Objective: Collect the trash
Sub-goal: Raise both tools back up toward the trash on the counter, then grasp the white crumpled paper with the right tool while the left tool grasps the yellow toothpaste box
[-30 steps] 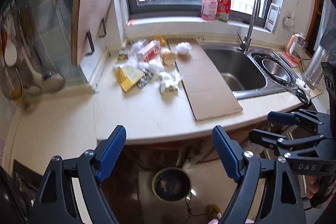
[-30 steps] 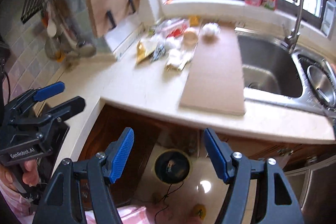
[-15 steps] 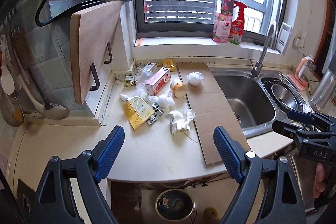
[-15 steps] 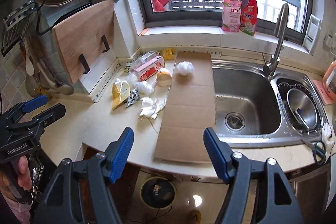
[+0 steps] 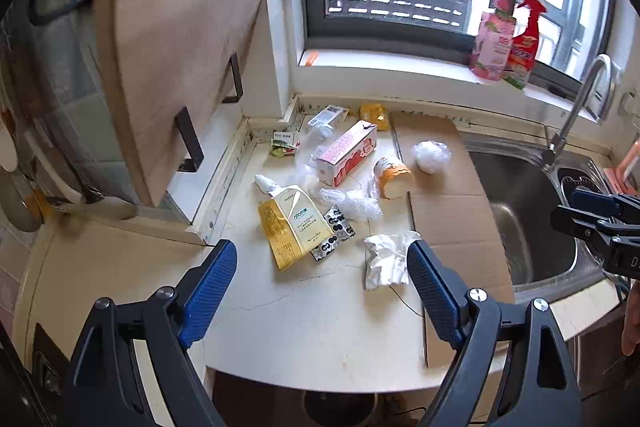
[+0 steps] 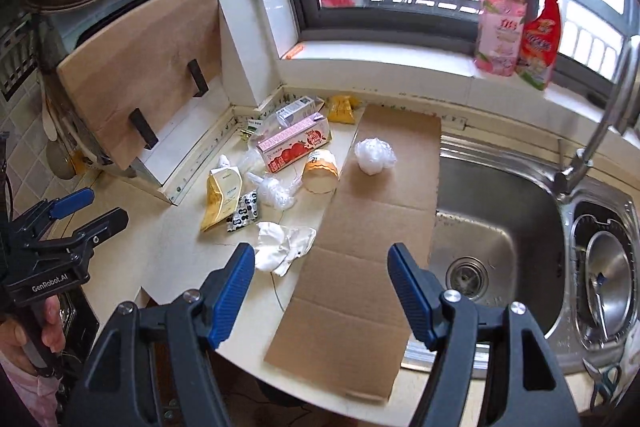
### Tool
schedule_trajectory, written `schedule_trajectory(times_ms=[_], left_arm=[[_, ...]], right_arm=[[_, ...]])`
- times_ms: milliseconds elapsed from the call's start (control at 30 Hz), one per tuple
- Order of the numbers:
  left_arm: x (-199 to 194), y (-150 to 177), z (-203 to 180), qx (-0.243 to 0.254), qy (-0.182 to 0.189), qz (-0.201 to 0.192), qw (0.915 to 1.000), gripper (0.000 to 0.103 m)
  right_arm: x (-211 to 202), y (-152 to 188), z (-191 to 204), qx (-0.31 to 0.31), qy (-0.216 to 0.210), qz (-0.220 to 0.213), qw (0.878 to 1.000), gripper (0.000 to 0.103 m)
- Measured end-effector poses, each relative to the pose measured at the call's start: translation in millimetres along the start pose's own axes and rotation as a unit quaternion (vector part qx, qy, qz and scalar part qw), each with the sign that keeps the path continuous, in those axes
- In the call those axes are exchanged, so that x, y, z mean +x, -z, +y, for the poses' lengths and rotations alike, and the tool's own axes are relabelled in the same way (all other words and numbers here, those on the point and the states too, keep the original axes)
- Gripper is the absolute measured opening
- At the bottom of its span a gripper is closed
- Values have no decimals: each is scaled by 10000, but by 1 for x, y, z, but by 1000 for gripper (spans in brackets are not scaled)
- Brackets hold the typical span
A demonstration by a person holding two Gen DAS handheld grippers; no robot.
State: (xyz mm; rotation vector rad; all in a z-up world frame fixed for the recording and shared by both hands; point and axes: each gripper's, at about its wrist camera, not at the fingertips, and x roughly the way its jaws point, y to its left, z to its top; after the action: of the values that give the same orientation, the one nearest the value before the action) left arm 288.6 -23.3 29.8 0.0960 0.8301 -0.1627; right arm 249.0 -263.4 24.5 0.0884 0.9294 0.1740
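Nearest both wide-open tools on the tabletop, the crumpled white paper wad looks light, soft; pinch its bulk.

A: The pouch is yellow and cream; the wrapper beside it, black-and-white patterned.

B: Pink-and-white carton, brown cardboard sheet, white crumpled tissue, blue pads on black grippers.
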Motion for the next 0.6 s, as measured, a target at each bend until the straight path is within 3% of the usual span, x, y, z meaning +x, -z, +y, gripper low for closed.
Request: schedule_trajectory(times_ms=[300, 600], left_arm=[[96, 0, 13, -351, -131, 624, 9973, 86], [131, 18, 23, -473, -181, 941, 9943, 86]], right_arm=[[109, -19, -8, -207, -733, 907, 9930, 69], [188, -16, 33, -779, -1103, 1488, 9796, 69]])
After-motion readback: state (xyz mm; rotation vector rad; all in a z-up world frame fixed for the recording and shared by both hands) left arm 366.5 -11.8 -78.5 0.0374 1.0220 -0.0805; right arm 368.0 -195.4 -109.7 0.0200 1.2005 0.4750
